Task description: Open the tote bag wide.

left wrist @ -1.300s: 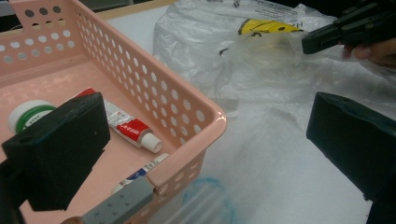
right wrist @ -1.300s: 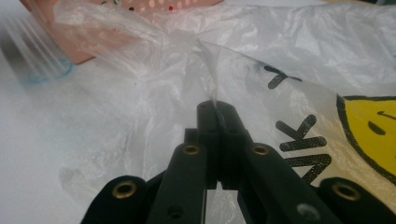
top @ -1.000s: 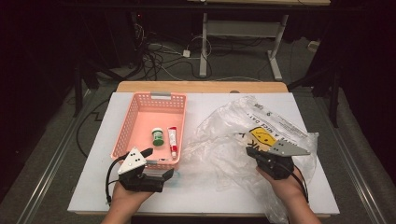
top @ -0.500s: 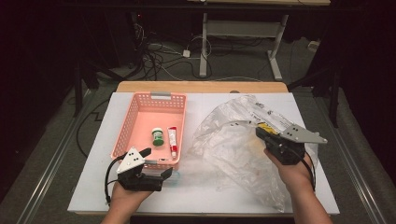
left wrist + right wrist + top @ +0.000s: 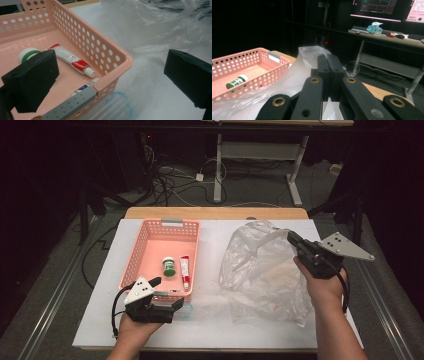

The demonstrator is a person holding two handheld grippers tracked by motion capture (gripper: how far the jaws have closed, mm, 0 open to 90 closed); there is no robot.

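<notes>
**Clear bag pinched and held up off the surface**

The right gripper (image 5: 295,241) has its fingers pressed tight together on the edge of the clear plastic bag (image 5: 265,270), holding that side up above the white surface (image 5: 210,330) while the rest drapes down onto it. The left gripper (image 5: 167,295) sits at the near corner of the pink basket (image 5: 145,240), fingers wide apart and holding nothing. Inside the basket lie a green-capped bottle (image 5: 169,267) and a toothpaste tube (image 5: 185,271).

one pink perforated plastic basket (image 5: 145,245), one green-capped small bottle (image 5: 169,267), two red-and-white squeeze tubes (image 5: 71,60), one clear crumpled plastic bag (image 5: 265,270)
</notes>
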